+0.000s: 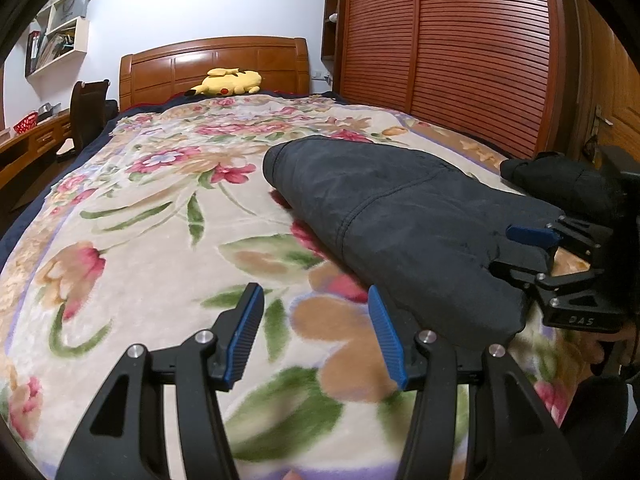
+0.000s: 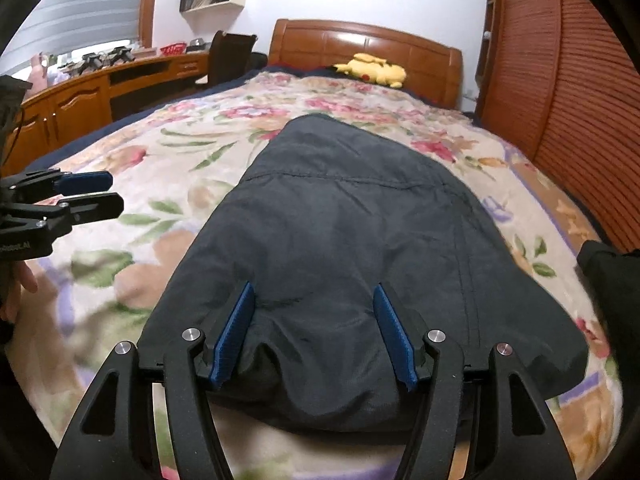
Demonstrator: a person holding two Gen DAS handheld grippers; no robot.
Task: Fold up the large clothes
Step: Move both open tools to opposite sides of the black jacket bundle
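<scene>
The right gripper (image 2: 314,334) hangs over the near end of a dark folded garment (image 2: 352,240), its blue pads (image 2: 236,332) spread apart to either side of a puffed hump of the cloth; the fabric sits between them, and the jaws stand released rather than pinching it. From there the garment stretches straight ahead of this gripper, lengthwise along the floral blanket (image 2: 200,136), narrowing toward the wooden headboard (image 2: 360,40), where a yellow plush toy (image 2: 372,68) lies. Off to this gripper's left, the left gripper (image 1: 316,336) hovers above bare blanket, jaws parted and empty, with the garment's near edge just to its right, its right pad just beside that edge. A second dark bundle of cloth (image 1: 560,180) lies beyond the right gripper's far side, near the slatted wardrobe doors (image 1: 460,40). A hand (image 2: 16,288) shows at the left gripper's handle.
</scene>
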